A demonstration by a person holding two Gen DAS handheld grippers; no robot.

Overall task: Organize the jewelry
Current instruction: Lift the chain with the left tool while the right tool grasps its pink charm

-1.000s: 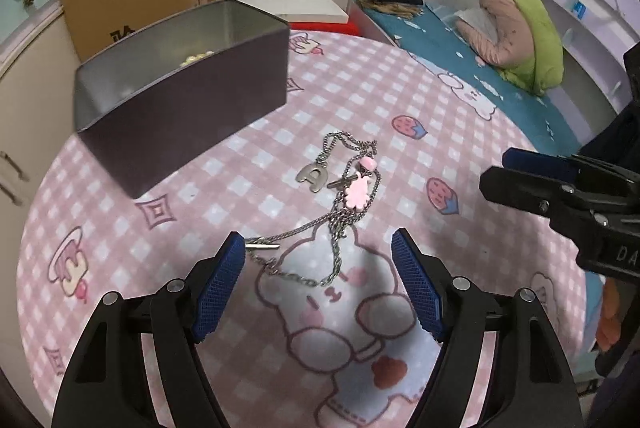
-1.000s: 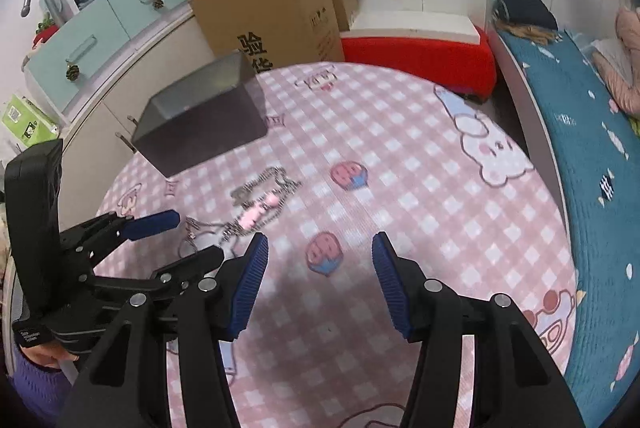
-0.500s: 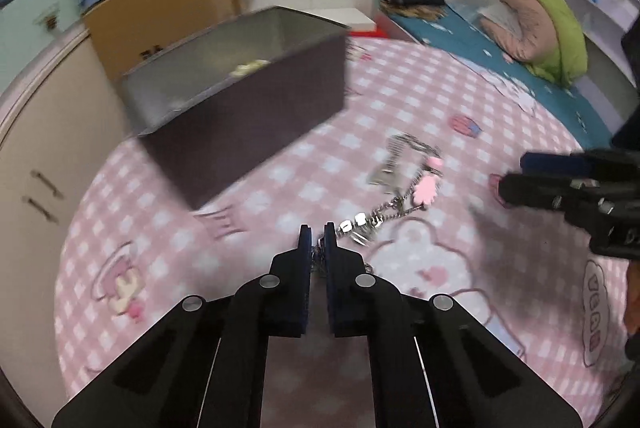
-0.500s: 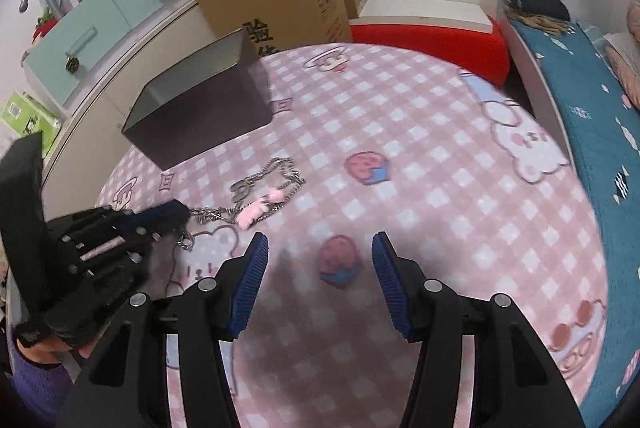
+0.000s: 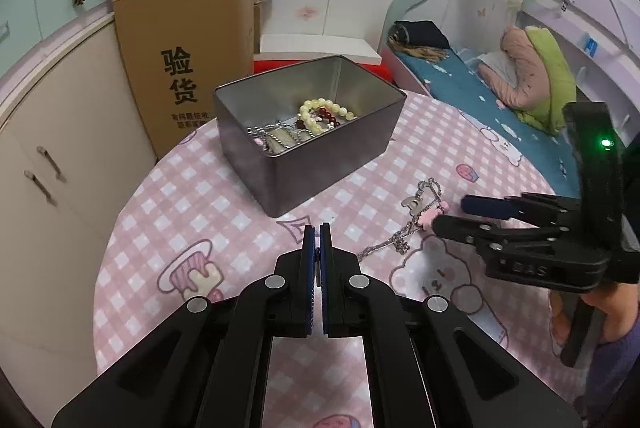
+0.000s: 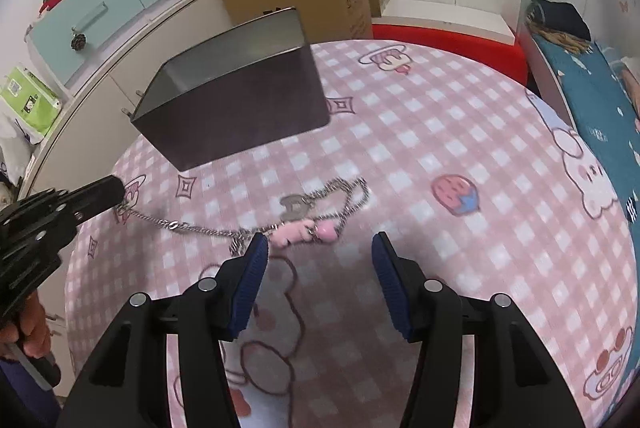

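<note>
One end of the silver chain (image 6: 208, 226) sits pinched in the closed left claw (image 5: 317, 252); the rest trails across the desk (image 6: 440, 131) before the open right claw (image 6: 316, 268). Lifted toward the tin (image 5: 320, 163), it could snag or slip free.

The left wrist view looks forward and down along the left tool (image 5: 316, 248) toward the tin box (image 5: 320, 155). The right wrist view sits lower, near the table (image 6: 460, 131). Both share the box, the chain necklace (image 6: 320, 211) and the cardboard carton (image 5: 188, 51).
</note>
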